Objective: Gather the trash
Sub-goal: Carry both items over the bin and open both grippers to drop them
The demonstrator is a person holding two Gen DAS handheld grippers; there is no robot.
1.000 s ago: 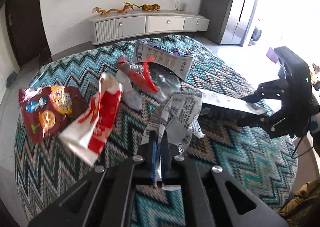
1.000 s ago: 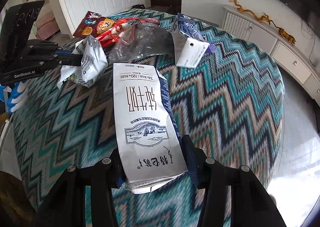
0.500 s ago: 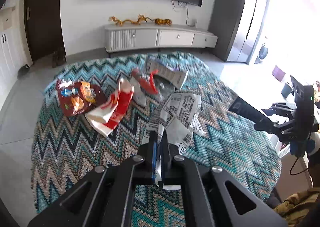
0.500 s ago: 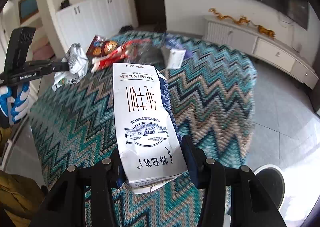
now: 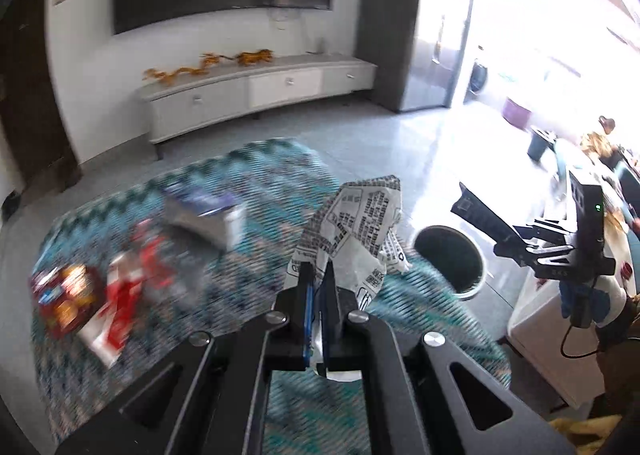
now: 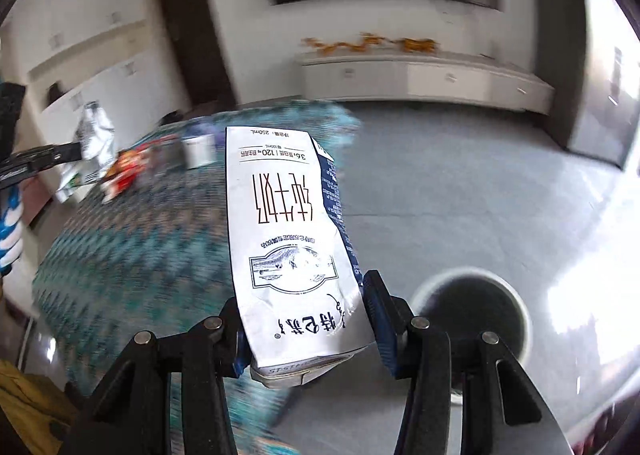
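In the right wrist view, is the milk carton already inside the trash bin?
No: the milk carton is clamped in the right gripper, with the round trash bin on the floor off to its side.

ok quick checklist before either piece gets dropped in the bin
1. Left hand-held gripper shut on the crumpled printed wrapper: ok.
2. Right hand-held gripper shut on the milk carton: ok.
3. Bin open, nothing covering its mouth: ok.
4. Milk carton over the bin mouth: not ok, the bin sits off to the right of it in the right wrist view.
5. Wrapper over the bin mouth: not ok, in the left wrist view the bin lies to its right.
6. Room left in the bin: cannot tell, its inside is dark.
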